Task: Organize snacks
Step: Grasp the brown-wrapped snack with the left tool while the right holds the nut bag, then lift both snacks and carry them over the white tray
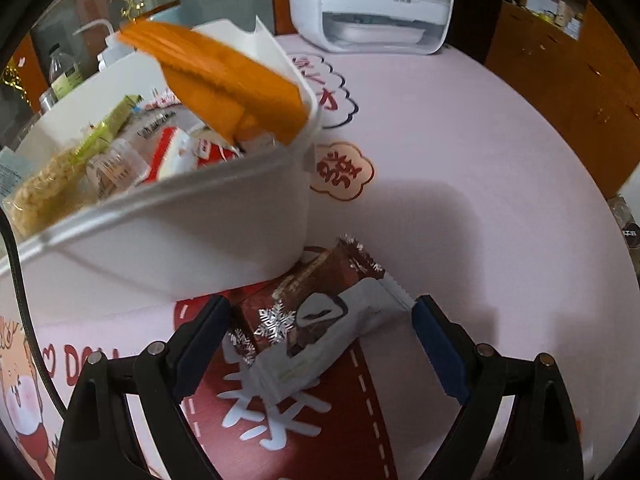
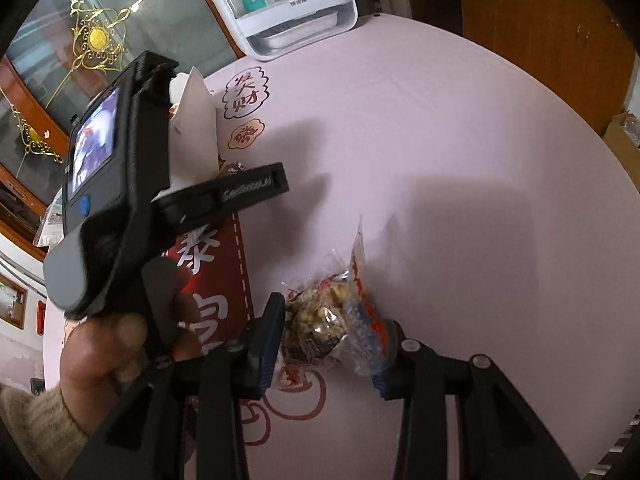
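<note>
In the left wrist view, the left gripper [image 1: 320, 344] stands wide open, one finger on each side of two snack packets lying on the table. The grey packet [image 1: 320, 344] lies on top, slanting across the brown packet with silver snowflakes [image 1: 304, 284]. The left finger's pad sits just beside the brown packet's edge; the right pad is near the grey packet's crimped end, and whether either one touches is unclear. Both packets rest on a red printed panel of the pink tablecloth [image 1: 460, 128].

Just beyond them, touching or overlapping the brown packet's far end, stands a white bin [image 1: 192, 236] filled with snacks: a noodle-like block in clear wrap [image 1: 44, 192], a green packet [image 1: 108, 128], red-and-white wrappers [image 1: 176, 152] and a tall orange pack [image 1: 224, 80] leaning out over the rim. Farther back sits a white appliance with a clear lid [image 1: 372, 4].

Only the right wrist view shows the right gripper [image 2: 330, 332], closed partway on a clear bag of brownish snack pieces [image 2: 320, 316], which is pinched between both pads just above the tablecloth [image 2: 460, 160]. It also shows the left hand [image 2: 100, 352] wrapped around the other gripper's handle, whose small camera screen [image 2: 94, 140] is lit, with part of the white bin [image 2: 196, 120] behind it. The white appliance [image 2: 288, 4] sits at the table's far edge.
</note>
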{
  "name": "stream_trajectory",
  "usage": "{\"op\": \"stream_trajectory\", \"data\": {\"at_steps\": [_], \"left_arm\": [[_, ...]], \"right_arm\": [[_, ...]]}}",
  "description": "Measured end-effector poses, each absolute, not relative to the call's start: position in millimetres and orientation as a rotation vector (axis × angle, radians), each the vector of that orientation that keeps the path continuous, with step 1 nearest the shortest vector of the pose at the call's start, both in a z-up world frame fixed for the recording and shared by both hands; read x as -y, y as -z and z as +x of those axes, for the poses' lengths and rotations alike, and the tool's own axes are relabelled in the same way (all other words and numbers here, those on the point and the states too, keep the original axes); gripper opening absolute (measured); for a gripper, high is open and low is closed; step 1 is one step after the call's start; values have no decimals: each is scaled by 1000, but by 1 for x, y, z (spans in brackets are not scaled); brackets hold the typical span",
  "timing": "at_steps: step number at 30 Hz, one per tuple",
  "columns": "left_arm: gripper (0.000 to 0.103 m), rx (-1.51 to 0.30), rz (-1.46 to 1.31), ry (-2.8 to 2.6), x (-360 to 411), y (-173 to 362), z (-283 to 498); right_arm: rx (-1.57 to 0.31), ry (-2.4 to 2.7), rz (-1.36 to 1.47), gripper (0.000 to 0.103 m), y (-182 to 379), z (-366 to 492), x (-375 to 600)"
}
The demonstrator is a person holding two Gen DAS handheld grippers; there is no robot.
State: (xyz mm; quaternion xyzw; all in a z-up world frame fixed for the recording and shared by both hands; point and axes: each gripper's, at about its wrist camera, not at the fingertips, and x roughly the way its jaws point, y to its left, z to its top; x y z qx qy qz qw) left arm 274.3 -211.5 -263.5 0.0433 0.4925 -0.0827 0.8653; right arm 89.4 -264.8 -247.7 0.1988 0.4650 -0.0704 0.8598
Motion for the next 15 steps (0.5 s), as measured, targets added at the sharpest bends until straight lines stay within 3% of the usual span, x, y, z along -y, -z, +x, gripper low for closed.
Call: {"op": "stream_trajectory", "data": {"at_steps": [4, 6, 8, 12, 14, 15], "left_arm": [[89, -1020, 89, 162, 211, 263, 278], [80, -1008, 86, 161, 209, 263, 274], [57, -986, 103, 197, 211, 260, 269], [49, -962, 149, 213, 216, 257, 261], [35, -958, 150, 208, 213, 256, 261], [35, -963, 139, 222, 211, 255, 261]], "right_arm": [[-965, 143, 448, 37, 252, 81, 264], [-962, 143, 458, 37, 252, 79, 265], [-959, 143, 470, 37, 252, 79, 266], [-957, 144, 469, 37, 251, 77, 267], [-958, 145, 466, 37, 251, 78, 267], [-959, 146, 464, 37, 251, 79, 267]]}}
